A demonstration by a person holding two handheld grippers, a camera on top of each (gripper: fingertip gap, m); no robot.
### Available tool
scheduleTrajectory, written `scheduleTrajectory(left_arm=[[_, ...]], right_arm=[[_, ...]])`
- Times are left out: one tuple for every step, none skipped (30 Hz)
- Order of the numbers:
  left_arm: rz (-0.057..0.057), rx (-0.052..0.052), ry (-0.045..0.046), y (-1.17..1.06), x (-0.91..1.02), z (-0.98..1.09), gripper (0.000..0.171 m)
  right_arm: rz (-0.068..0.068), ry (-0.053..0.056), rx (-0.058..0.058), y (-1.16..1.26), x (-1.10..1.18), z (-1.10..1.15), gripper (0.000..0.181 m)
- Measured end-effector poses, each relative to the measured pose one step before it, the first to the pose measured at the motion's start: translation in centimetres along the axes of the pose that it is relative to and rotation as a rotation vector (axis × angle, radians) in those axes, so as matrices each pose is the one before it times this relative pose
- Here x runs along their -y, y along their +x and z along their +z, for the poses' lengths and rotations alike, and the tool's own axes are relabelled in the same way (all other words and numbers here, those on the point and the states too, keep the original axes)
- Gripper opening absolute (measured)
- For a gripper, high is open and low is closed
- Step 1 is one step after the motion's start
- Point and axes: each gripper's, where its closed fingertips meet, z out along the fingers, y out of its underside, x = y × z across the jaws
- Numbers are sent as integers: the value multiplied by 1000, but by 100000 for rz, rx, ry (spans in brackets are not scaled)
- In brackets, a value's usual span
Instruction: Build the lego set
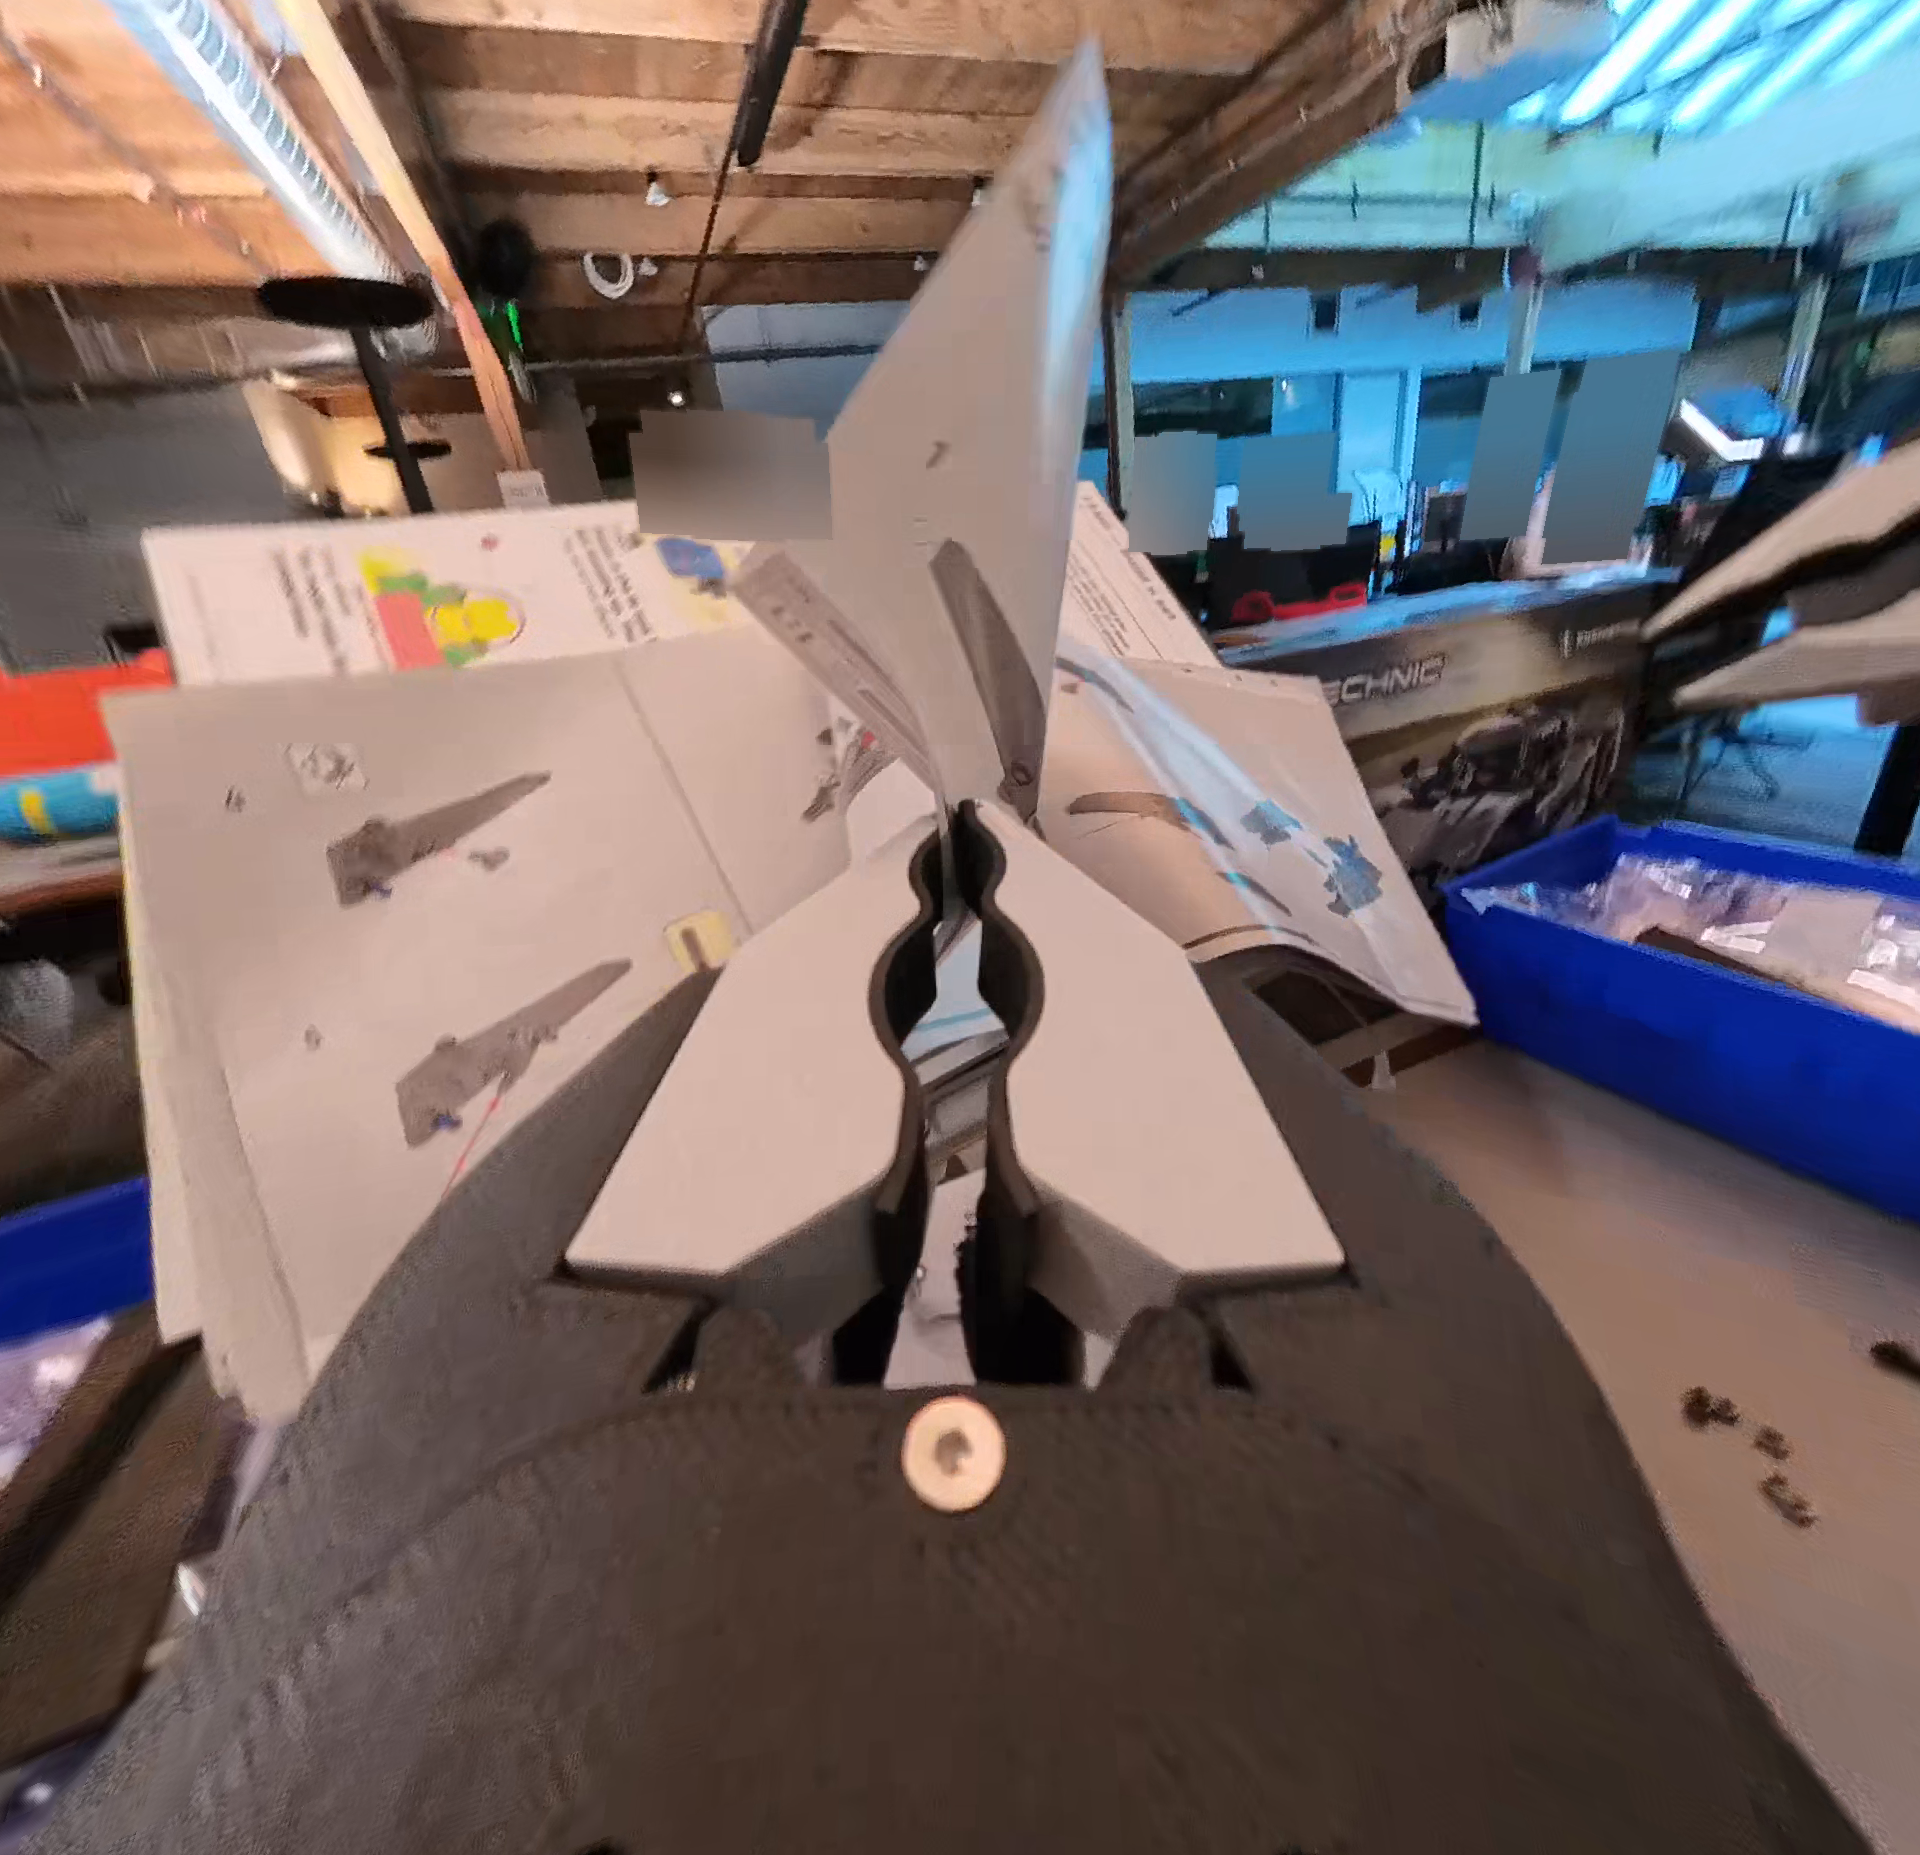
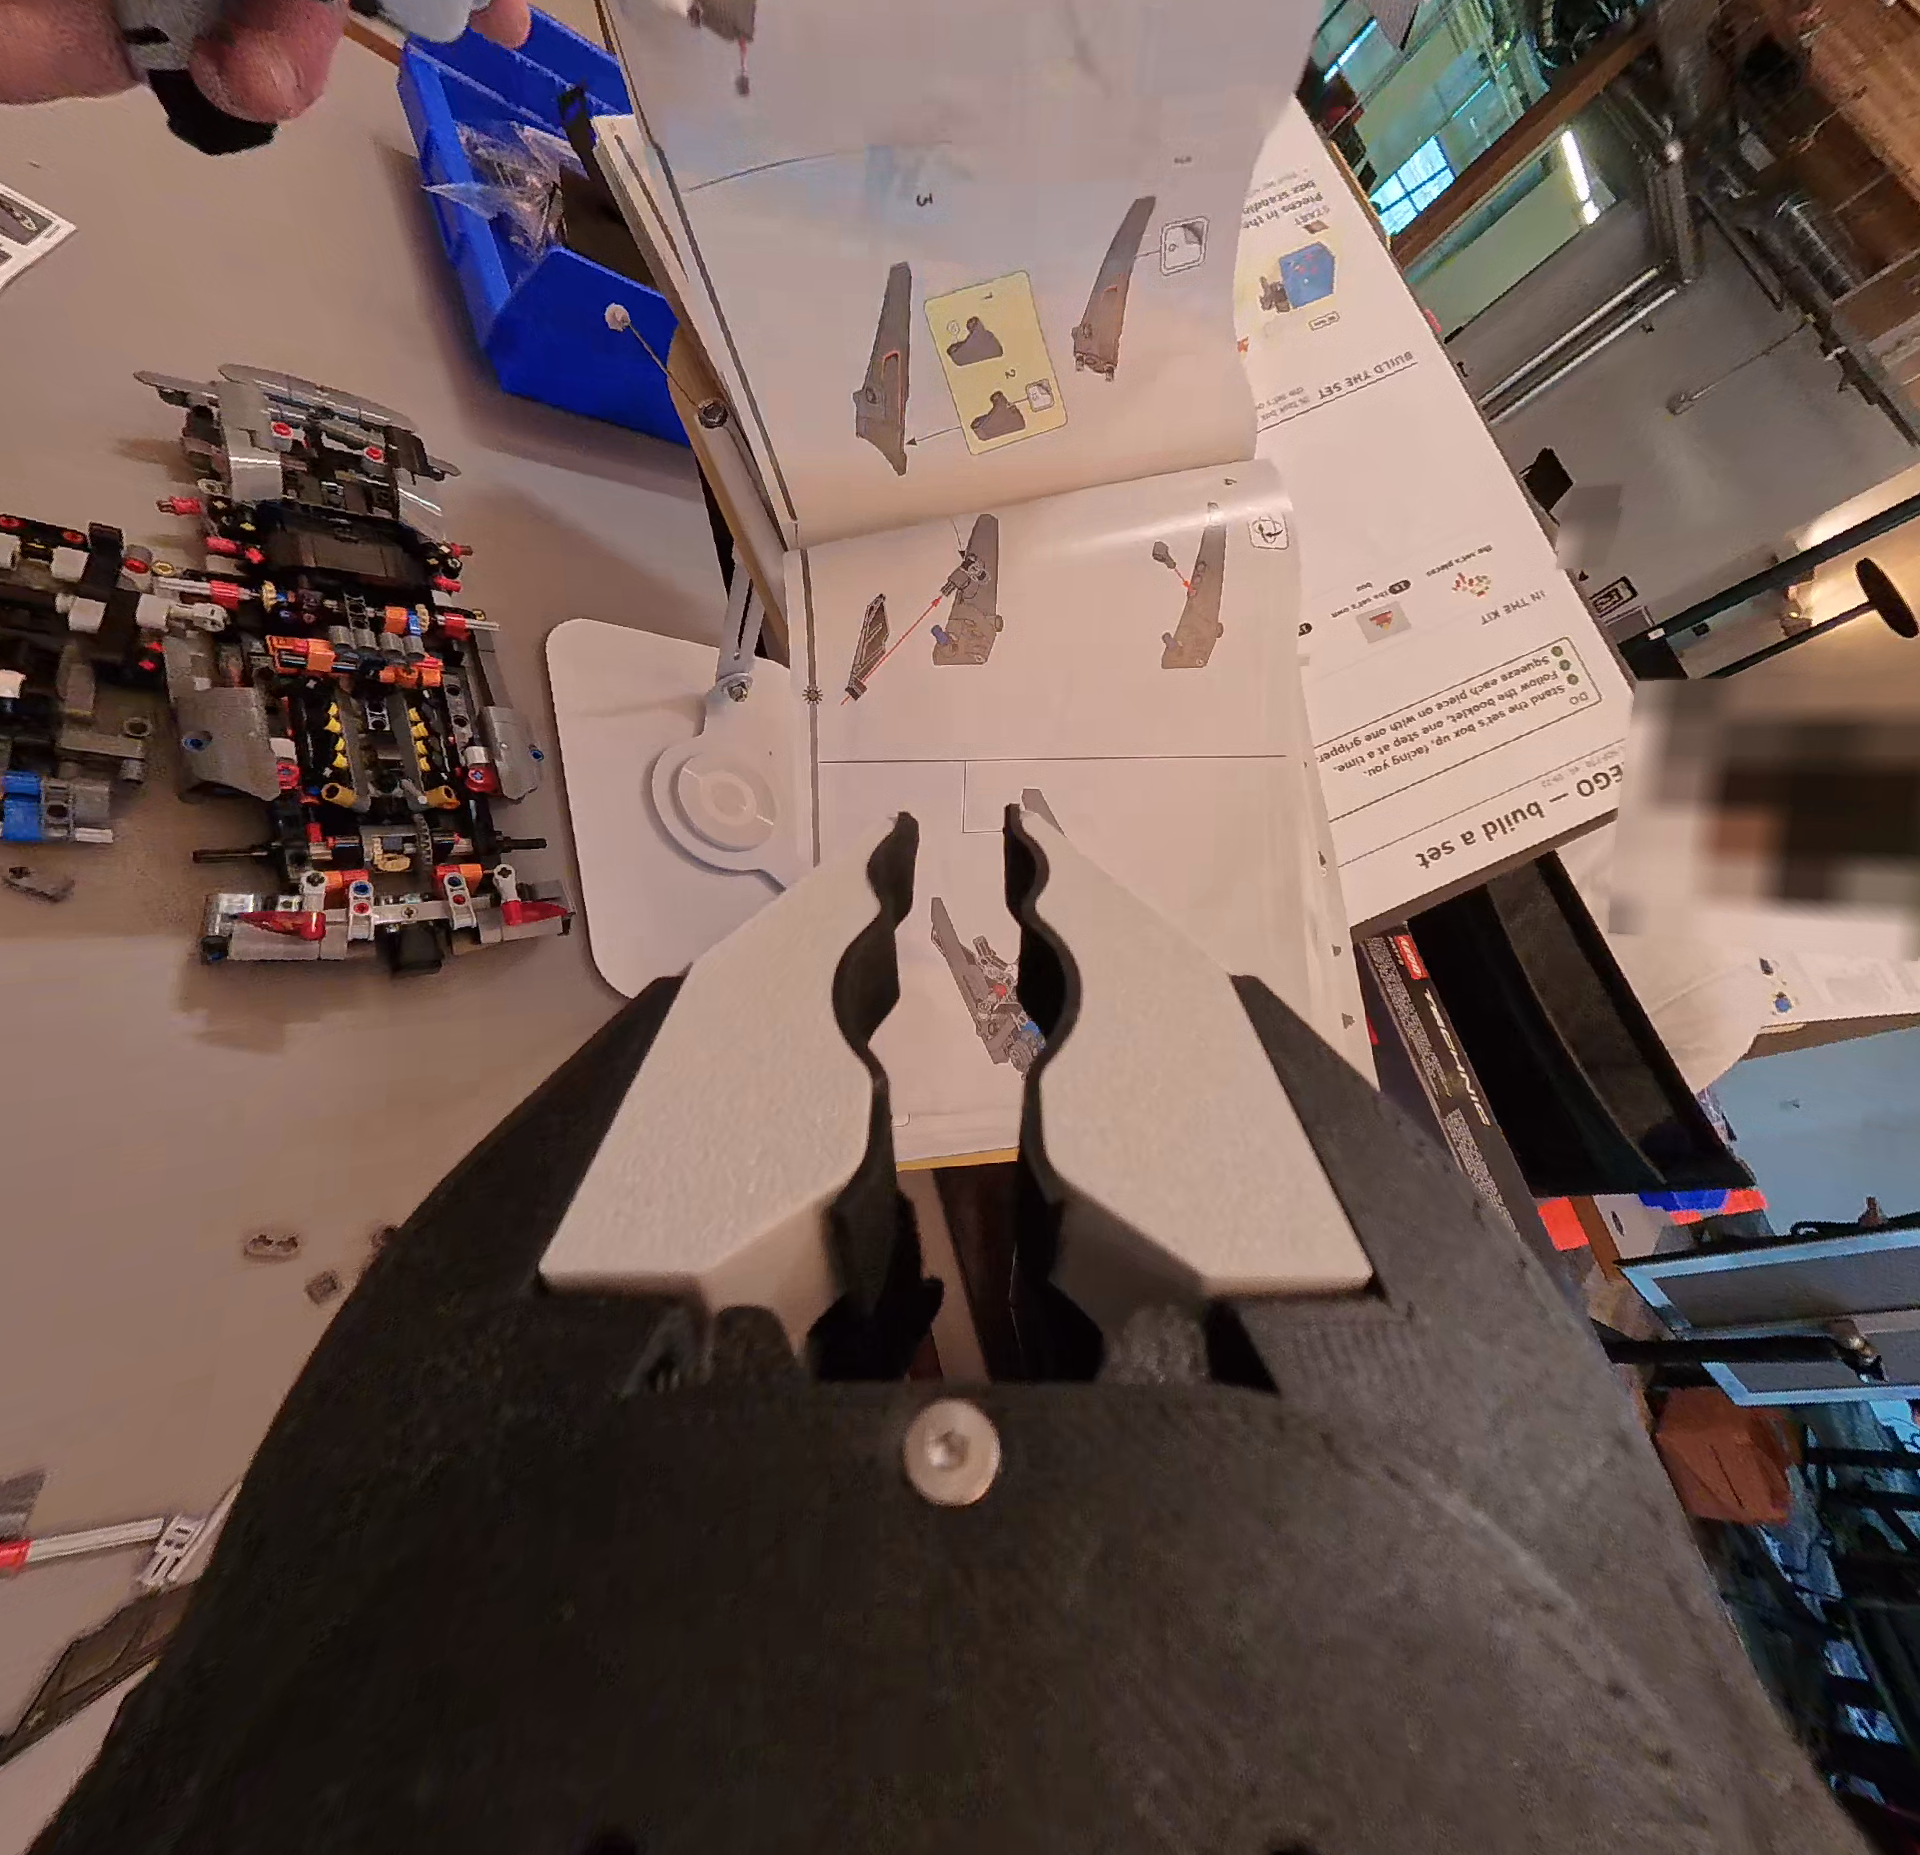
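The grey table top (image 2: 312, 1130) is seen as the largest thing, and on it everything of the task is laid out. At the far side a white printed instruction booklet (image 2: 1039, 642) is propped upright on a white stand with a round hinge (image 2: 717, 797), in front of a white printed sheet (image 2: 1455, 579). Beside the stand a blue plastic bin with clear bags of parts (image 2: 561, 340) is placed, and a dark printed set box (image 1: 1475, 725) is seen behind.

The half-built lego model (image 2: 343, 683) is lying on the table to the left of the stand, well apart from both grippers. It is made of grey and black beams, with many small red, orange, yellow and blue pins, and silver curved panels at one end. Small loose dark pieces (image 1: 1756, 1442) are scattered near the edge.

One thin page of the booklet (image 1: 987, 403) is pinched at its edge by the left gripper (image 1: 964, 839), whose jaws are closed on the paper. The jaws of the right gripper (image 2: 958, 823) are parted and nothing is between them; it is held in front of the lower page.

The step in hand is judged to be the turning of a page. The page should be led over slowly in an arc, so that it is not torn or creased, and the booklet could be steadied by the free gripper.
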Motion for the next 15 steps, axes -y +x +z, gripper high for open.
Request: scheduleTrajectory(left_arm=[[-5080,1154,1098,-978,-191,-248,0],[-4623,1140,964,-949,-160,-212,0],[-3619,1097,725,-838,-165,-191,0],[-1904,1283,255,-700,-176,-159,0],[-667,1321,-127,-573,-197,-128,0],[-381,988,-142,-418,-209,-98,0],[-648,742,-271,-328,-224,-79,0],[-494,1169,-628,-395,-284,-96,0],[-351,1211,-440,-405,-235,-139,0],[-851,1331,-244,-489,-211,-165,0],[-1525,1737,-288,-602,-214,-170,0],[-1357,2151,-359,-735,-205,-198,4],[-1500,3498,200,-985,-26,-293,11],[-1853,4519,1555,-1154,262,-427,20],[-992,4909,2394,-1107,555,-516,26]], right_arm=[[-76,-12,8,-13,-2,-5,15],[31,6,3,4,8,-3,15],[39,-33,-14,2,-13,-14,15],[56,-64,-68,23,-22,0,15],[125,15,-40,30,-34,-10,15],[149,57,-5,23,-28,-7,15],[170,-69,-63,42,-43,12,15],[182,-215,-152,54,-77,3,15],[96,-227,-165,42,-57,9,15],[50,-142,-136,36,-41,-16,15],[85,-6,-107,25,-9,-17,15],[170,24,-155,35,-6,-30,15],[458,-178,-389,95,-38,-20,16],[620,-248,-571,151,-67,-18,16],[645,-182,-664,170,-92,-12,16]])
